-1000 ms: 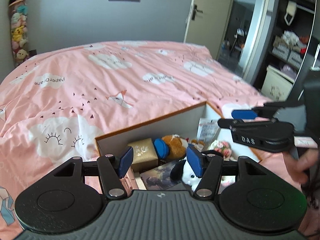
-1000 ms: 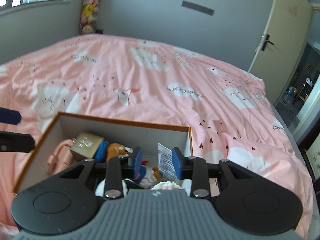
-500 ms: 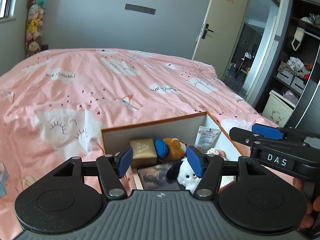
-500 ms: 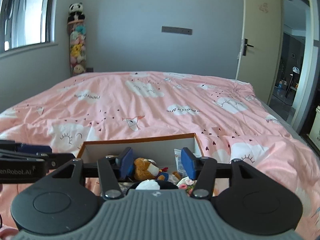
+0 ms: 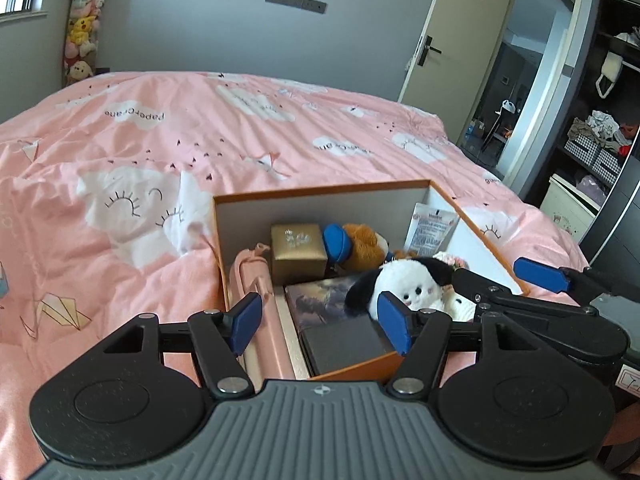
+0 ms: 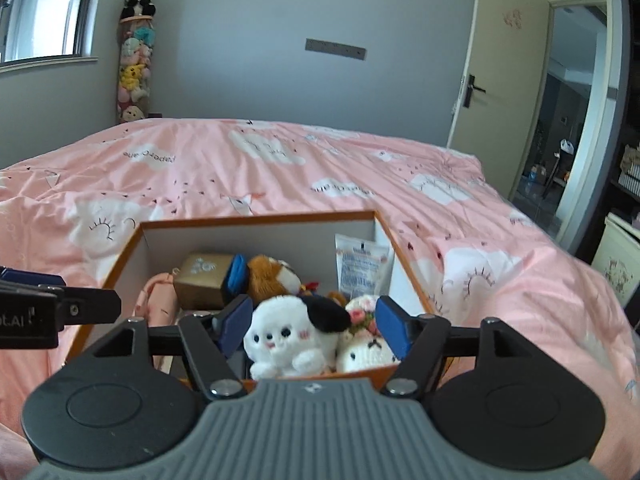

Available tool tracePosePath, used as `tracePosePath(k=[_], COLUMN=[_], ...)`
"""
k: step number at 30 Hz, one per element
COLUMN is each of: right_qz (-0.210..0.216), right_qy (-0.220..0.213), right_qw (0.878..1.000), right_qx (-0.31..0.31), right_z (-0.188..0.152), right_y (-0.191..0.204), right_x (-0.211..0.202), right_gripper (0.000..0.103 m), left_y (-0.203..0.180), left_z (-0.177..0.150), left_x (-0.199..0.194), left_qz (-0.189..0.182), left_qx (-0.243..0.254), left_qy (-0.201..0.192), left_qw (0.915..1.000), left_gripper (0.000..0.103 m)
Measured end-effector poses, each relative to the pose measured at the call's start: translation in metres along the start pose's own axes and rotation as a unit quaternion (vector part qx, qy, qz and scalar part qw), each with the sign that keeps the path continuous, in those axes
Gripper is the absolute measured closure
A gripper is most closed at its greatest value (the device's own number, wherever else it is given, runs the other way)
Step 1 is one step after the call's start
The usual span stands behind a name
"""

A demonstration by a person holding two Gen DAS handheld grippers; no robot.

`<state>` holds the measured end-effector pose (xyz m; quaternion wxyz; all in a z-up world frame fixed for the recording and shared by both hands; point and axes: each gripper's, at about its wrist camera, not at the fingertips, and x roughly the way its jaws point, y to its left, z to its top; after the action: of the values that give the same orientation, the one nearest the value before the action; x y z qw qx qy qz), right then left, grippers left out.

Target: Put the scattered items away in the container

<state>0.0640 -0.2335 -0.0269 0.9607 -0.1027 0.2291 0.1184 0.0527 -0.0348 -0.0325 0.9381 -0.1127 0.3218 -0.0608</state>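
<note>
From the left wrist view, the left gripper (image 5: 320, 322) is hanging open and empty at the near edge of the orange box (image 5: 320, 190) on the bed (image 5: 120, 152).

From the right wrist view, the right gripper (image 6: 316, 326), jaws just opening, is releasing nothing visible; the white puppy plush (image 6: 292, 336) is lying inside the box, so tidying looks nearly finished.
</note>
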Motion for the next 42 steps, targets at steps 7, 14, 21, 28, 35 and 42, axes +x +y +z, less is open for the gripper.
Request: tracePosePath(k=[7, 14, 21, 28, 35, 42], right_qz=[-0.026, -0.019, -0.014, -0.021, -0.028, -0.033], right_qy=[-0.018, 0.0, 0.008, 0.004, 0.004, 0.002], right_qw=[0.999, 1.0, 1.0, 0.999, 0.999, 0.998], right_qx=[-0.017, -0.016, -0.019, -0.035, -0.041, -0.044], right_z=[-0.013, -0.023, -0.03, -0.035, -0.037, -0.038], right_y=[0.007, 0.01, 0.013, 0.021, 0.024, 0.025], right_x=[0.002, 0.013, 0.018, 0.018, 0.02, 0.023], right_gripper=[0.025, 0.024, 0.022, 0.019, 0.018, 0.016], left_y=[0.009, 0.008, 0.007, 0.007, 0.01, 0.011], left_z=[-0.007, -0.011, -0.016, -0.02, -0.02, -0.021], left_x=[0.013, 0.024, 0.034, 0.039, 0.044, 0.046], left_qz=[0.002, -0.004, -0.003, -0.005, 0.003, 0.008], left_qx=[-0.017, -0.012, -0.01, -0.01, -0.018, -0.022], left_qy=[0.015, 0.034, 0.057, 0.07, 0.079, 0.084], left_qw=[0.9997, 0.9993, 0.9983, 0.9975, 0.9967, 0.9962], left_gripper=[0.028, 0.028, 0.028, 0.028, 0.028, 0.028])
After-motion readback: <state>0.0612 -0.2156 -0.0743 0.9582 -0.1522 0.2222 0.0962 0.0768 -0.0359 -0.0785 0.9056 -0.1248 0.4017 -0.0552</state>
